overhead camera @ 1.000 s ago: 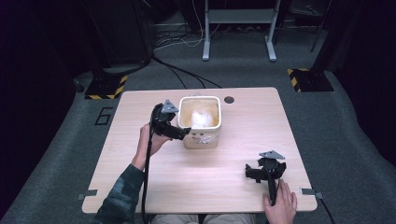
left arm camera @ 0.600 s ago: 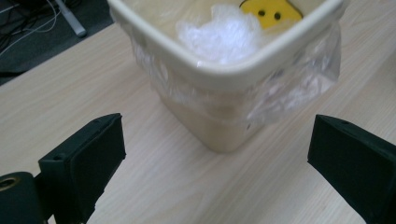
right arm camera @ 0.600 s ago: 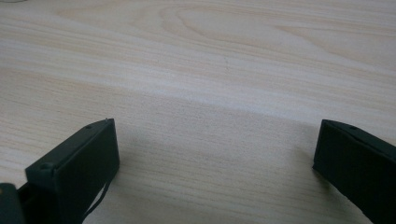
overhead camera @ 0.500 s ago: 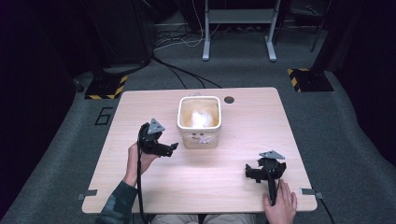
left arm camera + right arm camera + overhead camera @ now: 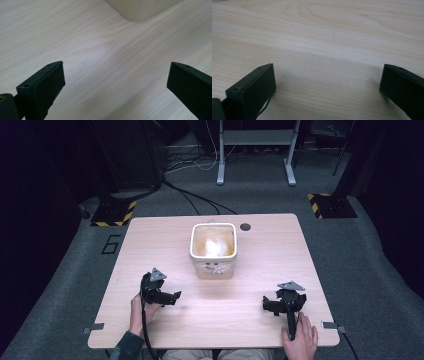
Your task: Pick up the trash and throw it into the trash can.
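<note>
1. The cream bin [image 5: 213, 251], a square container with rounded corners, stands upright a little above the middle of the high view, on the far half of the wooden table [image 5: 150, 240]. Something white and crumpled [image 5: 215, 247] lies inside it; what it is cannot be told. A small dark hole [image 5: 245, 226] in the tabletop sits just to the upper right of the bin. The left gripper [image 5: 172, 296] is at the lower left of the frame, held by the left hand [image 5: 137, 307], well apart from the bin, with nothing between its jaws. The right gripper [image 5: 272, 306] is at the lower right, held by the right hand [image 5: 300, 340] near the table's bottom edge, also well apart from the bin and empty. A cable trails from each gripper toward the bottom edge.

2. In the left gripper view, the left gripper [image 5: 116, 77] has its two black jaws spread wide at the lower corners, released, with bare wood grain between them. A rounded corner of the cream bin [image 5: 140, 10] shows at the top edge, right of centre, clear of both jaws.

3. In the right gripper view, the right gripper [image 5: 328, 80] likewise has its jaws spread wide at the lower left and lower right, gripping nothing. Pale table wood [image 5: 324, 30] lies between and beyond them, with a soft shadow across the lower half.
</note>
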### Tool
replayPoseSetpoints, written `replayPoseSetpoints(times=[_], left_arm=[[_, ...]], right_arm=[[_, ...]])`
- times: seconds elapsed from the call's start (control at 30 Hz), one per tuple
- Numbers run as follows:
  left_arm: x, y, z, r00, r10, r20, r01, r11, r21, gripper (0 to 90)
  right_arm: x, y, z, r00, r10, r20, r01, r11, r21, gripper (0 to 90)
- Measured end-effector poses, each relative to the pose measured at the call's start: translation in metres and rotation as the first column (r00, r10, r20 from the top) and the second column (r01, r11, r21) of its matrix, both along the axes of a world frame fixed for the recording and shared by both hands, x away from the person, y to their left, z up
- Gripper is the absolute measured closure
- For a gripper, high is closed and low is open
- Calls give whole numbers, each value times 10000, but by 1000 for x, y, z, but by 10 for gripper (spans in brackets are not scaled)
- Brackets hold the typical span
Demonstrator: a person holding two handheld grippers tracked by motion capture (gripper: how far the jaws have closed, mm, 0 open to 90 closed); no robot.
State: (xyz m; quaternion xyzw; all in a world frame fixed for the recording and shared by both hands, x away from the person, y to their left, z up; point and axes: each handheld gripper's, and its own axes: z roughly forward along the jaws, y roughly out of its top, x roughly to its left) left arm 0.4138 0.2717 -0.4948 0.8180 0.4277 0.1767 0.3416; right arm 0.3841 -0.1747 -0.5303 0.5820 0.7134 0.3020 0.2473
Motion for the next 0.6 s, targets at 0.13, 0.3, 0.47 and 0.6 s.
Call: replayPoseSetpoints(times=[0.13,0.3,0.47,0.6], left_arm=[[-4,7,-13,9999,79,-99,-80,10000,-50,0],[-8,13,-25,9999,144,40,-144,9999,32,0],[-10,15,-32,9996,290,58,-289,9996,-35,0],[-12,14,-35,9992,346,192,-348,9993,121,0]], right_arm=[[0,0,0,10000,-1,0,1,10000,-4,0],[0,0,0,10000,-11,-5,11,10000,7,0],[0,0,0,10000,-4,1,4,10000,1,0],[0,0,0,10000,2,-2,-2,10000,-8,0]])
